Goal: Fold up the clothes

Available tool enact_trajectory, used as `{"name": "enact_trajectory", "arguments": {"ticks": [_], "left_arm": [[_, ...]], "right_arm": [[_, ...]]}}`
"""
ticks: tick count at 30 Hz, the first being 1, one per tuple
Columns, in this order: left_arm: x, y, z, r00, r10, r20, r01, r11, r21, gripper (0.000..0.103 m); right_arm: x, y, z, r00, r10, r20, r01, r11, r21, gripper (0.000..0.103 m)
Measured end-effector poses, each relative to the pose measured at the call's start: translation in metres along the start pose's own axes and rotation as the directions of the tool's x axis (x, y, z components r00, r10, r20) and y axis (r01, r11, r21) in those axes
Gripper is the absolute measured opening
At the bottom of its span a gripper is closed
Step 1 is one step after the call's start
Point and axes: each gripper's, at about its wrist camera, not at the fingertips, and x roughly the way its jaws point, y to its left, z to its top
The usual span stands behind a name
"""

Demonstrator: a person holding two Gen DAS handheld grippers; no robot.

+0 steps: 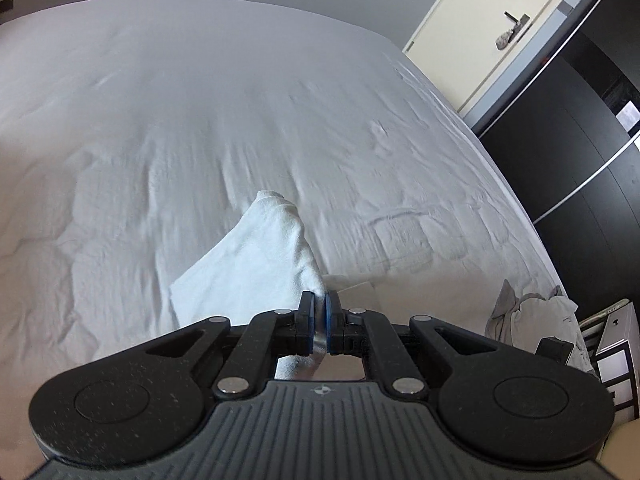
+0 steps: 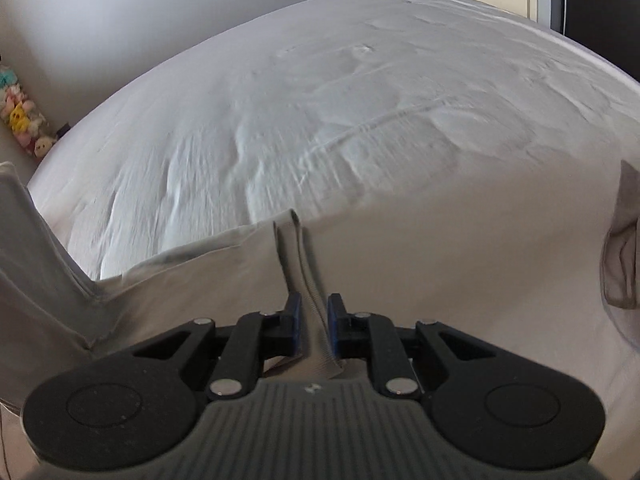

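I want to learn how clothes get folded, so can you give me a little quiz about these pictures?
1. True or false: the left tool is pinching the white cloth.
2. What is spread out under the clothes? A) a bed sheet B) a wooden table C) a carpet
3. Fill in: the colourful things by the wall in the right wrist view are soft ____.

Key: 1 true; 2 A; 3 toys.
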Motion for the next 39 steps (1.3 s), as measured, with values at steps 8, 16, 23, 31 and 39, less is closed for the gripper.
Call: {"name": "enact_trajectory", "arguments": {"ticks": [8, 16, 23, 31, 39], "left_arm": [[0.082, -0.072, -0.004, 0.990, 0.027, -0.136, -0.011, 0.993, 0.115, 0.006], [0.155, -0.097, -0.012, 0.967, 0.098, -0.237, -0.063, 0.987, 0.150, 0.006], [0.193, -0.098, -0.021, 0.946, 0.107, -0.307, -0.066, 0.988, 0.142, 0.005], [0.219, -0.092, -0.028, 0.926, 0.103, -0.364, -0.063, 0.991, 0.121, 0.006], [0.204, -0.091, -0.026, 0.938, 0.035, -0.344, -0.002, 0.995, 0.096, 0.018]], "right_arm": [[-0.002, -0.009, -0.003, 0.994, 0.109, 0.022, -0.109, 0.994, -0.014, 0.013], [0.003, -0.022, -0.003, 0.987, 0.161, 0.005, -0.161, 0.987, 0.025, 0.013], [0.010, -0.024, -0.004, 0.986, 0.166, -0.031, -0.165, 0.986, 0.027, 0.013], [0.015, -0.023, -0.007, 0.987, 0.152, -0.060, -0.151, 0.988, 0.022, 0.016], [0.014, -0.026, -0.008, 0.993, 0.101, -0.054, -0.099, 0.994, 0.038, 0.017]]}}
